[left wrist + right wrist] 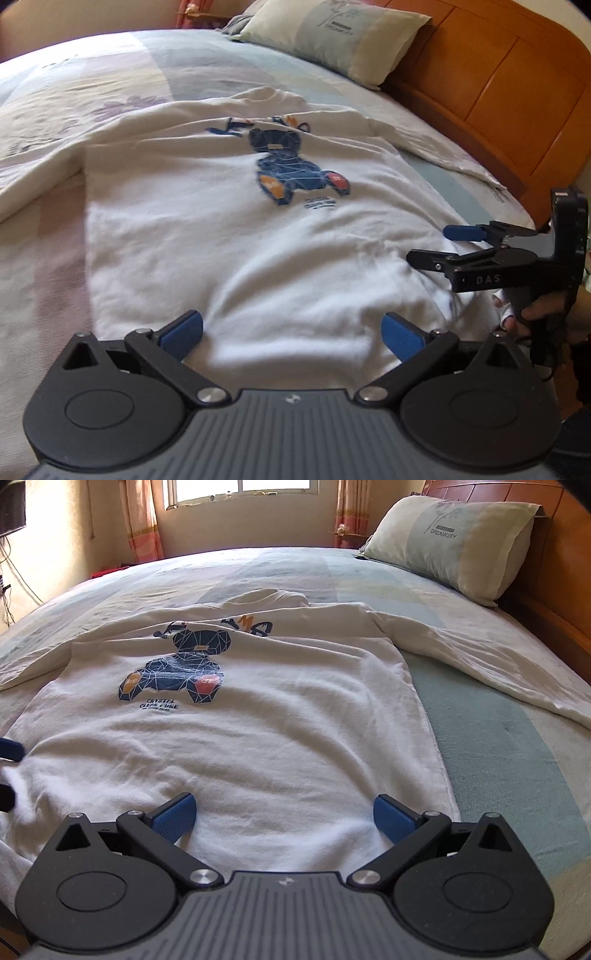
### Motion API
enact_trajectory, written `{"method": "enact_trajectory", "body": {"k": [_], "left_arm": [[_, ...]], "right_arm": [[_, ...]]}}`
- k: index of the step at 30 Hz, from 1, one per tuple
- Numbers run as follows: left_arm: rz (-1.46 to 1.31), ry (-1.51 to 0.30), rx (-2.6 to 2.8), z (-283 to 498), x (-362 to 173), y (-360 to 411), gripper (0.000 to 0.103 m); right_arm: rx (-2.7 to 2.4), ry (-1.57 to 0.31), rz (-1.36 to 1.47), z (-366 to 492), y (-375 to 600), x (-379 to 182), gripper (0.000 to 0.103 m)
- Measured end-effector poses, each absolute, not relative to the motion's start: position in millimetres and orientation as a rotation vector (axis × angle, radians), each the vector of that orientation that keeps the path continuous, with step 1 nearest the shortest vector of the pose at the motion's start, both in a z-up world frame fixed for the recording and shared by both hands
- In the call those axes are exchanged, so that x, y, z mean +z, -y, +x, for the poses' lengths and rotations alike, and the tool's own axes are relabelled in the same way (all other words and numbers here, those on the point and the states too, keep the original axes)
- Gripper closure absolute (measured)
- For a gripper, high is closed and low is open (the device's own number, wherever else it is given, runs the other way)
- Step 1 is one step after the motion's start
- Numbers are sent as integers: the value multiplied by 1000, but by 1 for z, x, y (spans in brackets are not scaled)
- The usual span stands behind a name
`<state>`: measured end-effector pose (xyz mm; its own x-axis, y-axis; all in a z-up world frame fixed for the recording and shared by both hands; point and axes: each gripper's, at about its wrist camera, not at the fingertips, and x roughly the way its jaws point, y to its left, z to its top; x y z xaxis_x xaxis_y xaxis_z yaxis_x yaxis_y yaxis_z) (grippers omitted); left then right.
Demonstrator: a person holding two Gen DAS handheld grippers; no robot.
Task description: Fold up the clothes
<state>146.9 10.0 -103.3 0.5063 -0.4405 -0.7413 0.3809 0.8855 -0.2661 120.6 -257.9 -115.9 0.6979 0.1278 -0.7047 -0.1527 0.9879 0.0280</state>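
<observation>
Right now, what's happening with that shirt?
Left gripper and right gripper open at the hem. Shirt flat on bed, unfolded. Nothing in the way.

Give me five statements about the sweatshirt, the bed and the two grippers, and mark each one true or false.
1. The white sweatshirt lies spread out with its bear print facing up. True.
2. The left gripper is clamped shut on the hem. False: its jaws stand wide apart, with the hem between them but not pinched.
3. The right gripper is open. True.
4. The sweatshirt is already folded into a neat square. False: the body is flat and unfolded, and one sleeve stretches out toward the headboard.
5. A pillow sits on top of the sweatshirt. False: it lies apart from it, against the headboard.
</observation>
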Motion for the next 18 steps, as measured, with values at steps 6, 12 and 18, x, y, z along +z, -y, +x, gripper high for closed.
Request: {"method": "enact_trajectory", "body": {"k": [6,12,18], "left_arm": [[30,-854,-496,188,-72,1,1],[62,-883,-510,247,-88,21,1],[54,-926,-376,260,-114,4,1]], "right_arm": [[152,-820,-40,125,256,-112,0],[165,-803,-38,123,258,-114,0],[172,-798,-39,122,259,-114,0]]}}
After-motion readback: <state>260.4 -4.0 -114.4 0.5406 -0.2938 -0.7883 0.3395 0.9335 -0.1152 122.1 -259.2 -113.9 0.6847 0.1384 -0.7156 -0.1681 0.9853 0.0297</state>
